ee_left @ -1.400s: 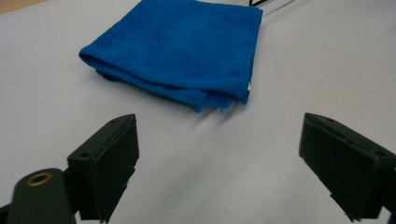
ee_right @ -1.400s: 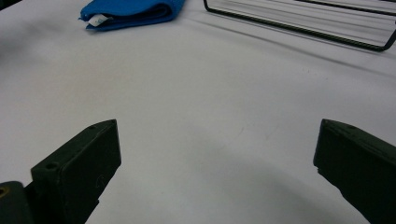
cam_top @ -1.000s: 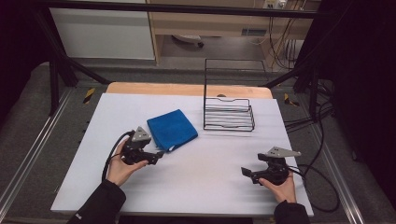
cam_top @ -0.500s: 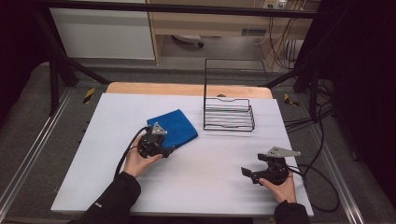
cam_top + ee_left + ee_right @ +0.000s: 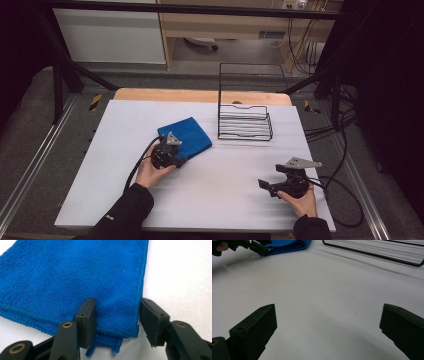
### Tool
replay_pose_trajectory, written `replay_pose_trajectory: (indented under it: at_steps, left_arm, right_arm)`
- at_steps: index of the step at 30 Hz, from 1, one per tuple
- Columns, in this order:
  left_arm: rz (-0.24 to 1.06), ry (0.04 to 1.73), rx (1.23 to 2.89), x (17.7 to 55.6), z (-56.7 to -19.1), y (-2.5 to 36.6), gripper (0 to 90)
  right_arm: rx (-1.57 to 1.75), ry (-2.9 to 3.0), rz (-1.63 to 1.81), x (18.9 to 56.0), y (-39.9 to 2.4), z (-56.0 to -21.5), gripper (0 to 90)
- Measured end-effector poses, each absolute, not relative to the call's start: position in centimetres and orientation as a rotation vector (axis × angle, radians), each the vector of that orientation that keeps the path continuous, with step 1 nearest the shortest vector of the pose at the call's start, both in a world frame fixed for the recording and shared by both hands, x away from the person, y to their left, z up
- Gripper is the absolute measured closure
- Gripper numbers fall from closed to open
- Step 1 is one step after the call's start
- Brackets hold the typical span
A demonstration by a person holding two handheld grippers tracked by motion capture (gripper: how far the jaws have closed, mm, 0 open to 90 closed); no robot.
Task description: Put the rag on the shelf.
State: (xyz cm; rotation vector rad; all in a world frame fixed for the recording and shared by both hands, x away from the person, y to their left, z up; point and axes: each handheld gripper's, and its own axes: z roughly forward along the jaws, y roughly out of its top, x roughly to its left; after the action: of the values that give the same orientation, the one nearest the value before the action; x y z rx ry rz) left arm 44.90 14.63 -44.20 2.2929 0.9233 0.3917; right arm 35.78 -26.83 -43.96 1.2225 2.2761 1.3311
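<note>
Centrally on the white worktop [image 5: 225,200] lies a folded blue cloth [image 5: 186,140], just left of a black wire rack [image 5: 245,125]. At the cloth's near corner sits the left claw [image 5: 116,317], its jaws half open and just now closing, one pad resting on the fabric, the other beside the hemmed edge, not yet pinching it. Well apart, toward the near right, the right claw [image 5: 327,332] rests with jaws spread wide over bare worktop, holding nothing.
</note>
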Motion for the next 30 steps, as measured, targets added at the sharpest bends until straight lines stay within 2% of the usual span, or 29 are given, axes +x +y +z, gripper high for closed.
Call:
replay_pose_trajectory:
  at_steps: [7, 9, 10, 12, 13, 14, 19, 30]
  left_arm:
    - [0.413, 0.898, 2.32, 44.9, -44.2, 14.3, 52.8]
    - [0.435, 0.904, 2.323, 44.9, -44.1, 14.4, 60.1]
    - [0.451, 0.906, 2.328, 45.0, -44.1, 14.4, 68.6]
    - [0.464, 0.906, 2.337, 45.1, -44.0, 14.5, 71.5]
    - [0.47, 0.906, 2.342, 45.2, -44.0, 14.5, 76.8]
    - [0.472, 0.908, 2.345, 45.3, -44.0, 14.5, 78.2]
    - [0.436, 0.913, 2.331, 45.6, -43.8, 14.9, 81.5]
    - [0.401, 0.883, 2.325, 45.0, -42.6, 15.7, 82.8]
  right_arm:
    - [1.222, 2.275, 1.335, 35.8, -26.8, -43.9, 1.9]
    - [1.222, 2.274, 1.336, 35.8, -26.8, -43.9, 1.9]
    - [1.221, 2.275, 1.336, 35.8, -26.8, -43.9, 1.9]
    - [1.22, 2.275, 1.336, 35.8, -26.8, -43.9, 1.9]
    - [1.22, 2.275, 1.336, 35.8, -26.8, -43.9, 1.9]
    - [1.22, 2.276, 1.335, 35.8, -26.8, -43.9, 1.9]
    - [1.218, 2.277, 1.336, 35.8, -26.9, -43.9, 1.9]
    - [1.22, 2.279, 1.338, 35.8, -26.9, -43.9, 2.0]
